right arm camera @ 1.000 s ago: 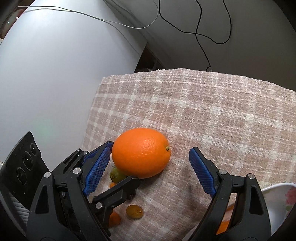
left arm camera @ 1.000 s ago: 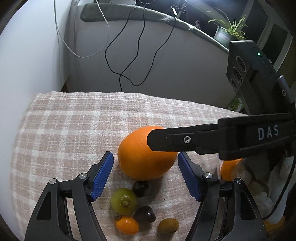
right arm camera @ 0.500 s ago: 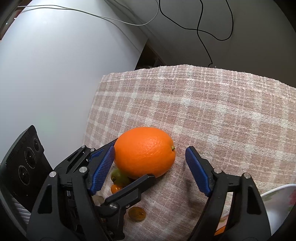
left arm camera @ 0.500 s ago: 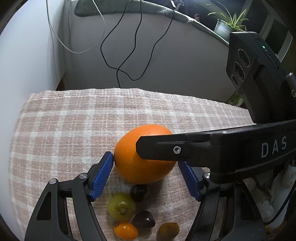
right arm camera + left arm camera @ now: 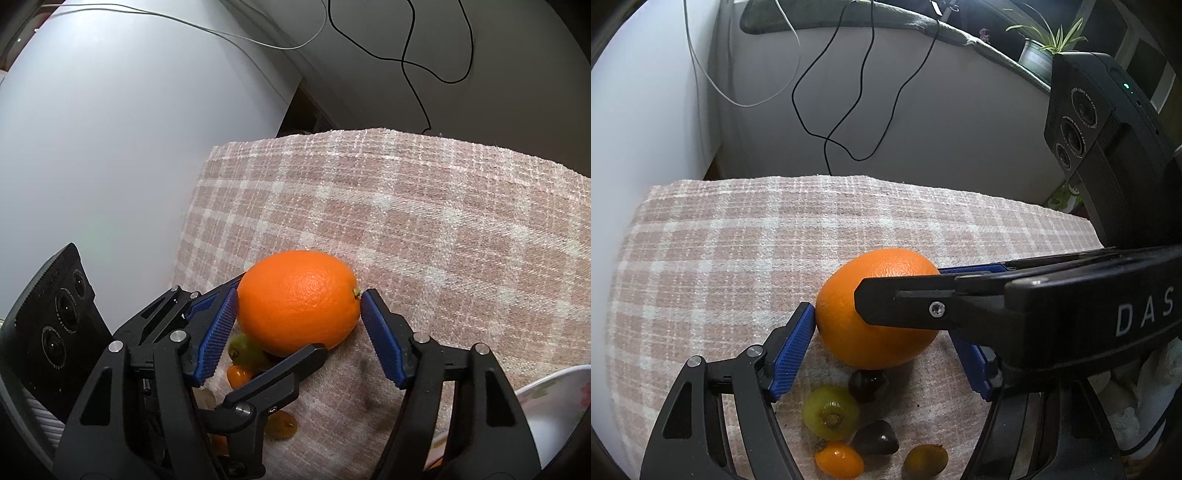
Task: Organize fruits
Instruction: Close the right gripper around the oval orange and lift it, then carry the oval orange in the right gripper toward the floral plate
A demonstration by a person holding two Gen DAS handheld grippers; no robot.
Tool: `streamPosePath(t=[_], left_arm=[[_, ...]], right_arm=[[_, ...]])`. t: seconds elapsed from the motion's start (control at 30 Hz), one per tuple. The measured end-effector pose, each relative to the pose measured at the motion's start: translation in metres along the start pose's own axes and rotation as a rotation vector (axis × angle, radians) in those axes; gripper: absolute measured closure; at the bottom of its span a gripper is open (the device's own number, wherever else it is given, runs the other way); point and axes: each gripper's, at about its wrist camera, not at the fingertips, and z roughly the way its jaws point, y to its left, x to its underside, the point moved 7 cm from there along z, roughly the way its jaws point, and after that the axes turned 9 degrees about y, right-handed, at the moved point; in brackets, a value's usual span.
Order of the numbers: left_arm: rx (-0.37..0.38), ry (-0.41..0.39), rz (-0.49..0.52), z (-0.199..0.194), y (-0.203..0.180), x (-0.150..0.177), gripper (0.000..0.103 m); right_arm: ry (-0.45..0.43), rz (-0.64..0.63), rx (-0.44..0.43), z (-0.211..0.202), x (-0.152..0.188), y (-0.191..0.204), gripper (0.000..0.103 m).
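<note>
A large orange (image 5: pixel 299 299) lies on the plaid cloth (image 5: pixel 424 229). My right gripper (image 5: pixel 299 295) is closing on it, and its blue pads touch both ends of the fruit. My left gripper (image 5: pixel 881 325) stands open around the same orange (image 5: pixel 871 280); its left pad (image 5: pixel 792 354) grazes the fruit and the other pad stays apart. One black finger (image 5: pixel 960 306) of the right gripper crosses in front of the orange. Just below the orange lie several small fruits: a green one (image 5: pixel 830 411), a dark one (image 5: pixel 868 384) and a small orange one (image 5: pixel 839 459).
A white floral plate (image 5: pixel 554 406) sits at the lower right of the right wrist view. The cloth's far edge (image 5: pixel 849 181) drops off before a grey wall with hanging cables (image 5: pixel 827 110). A potted plant (image 5: pixel 1038 51) stands on the ledge behind.
The right gripper's jaws have narrowed from wide apart to touching both ends of the orange. Both grippers have crept forward around the fruit. The orange has kept its place.
</note>
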Motion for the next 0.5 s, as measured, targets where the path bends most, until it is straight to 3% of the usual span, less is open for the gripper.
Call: streamPosePath(t=[0.5], left_arm=[[-0.004, -0.016, -0.001, -0.012, -0.006, 0.000, 0.030]], right_arm=[[-0.010, -0.020, -0.002, -0.010, 0.006, 0.005, 0.031]])
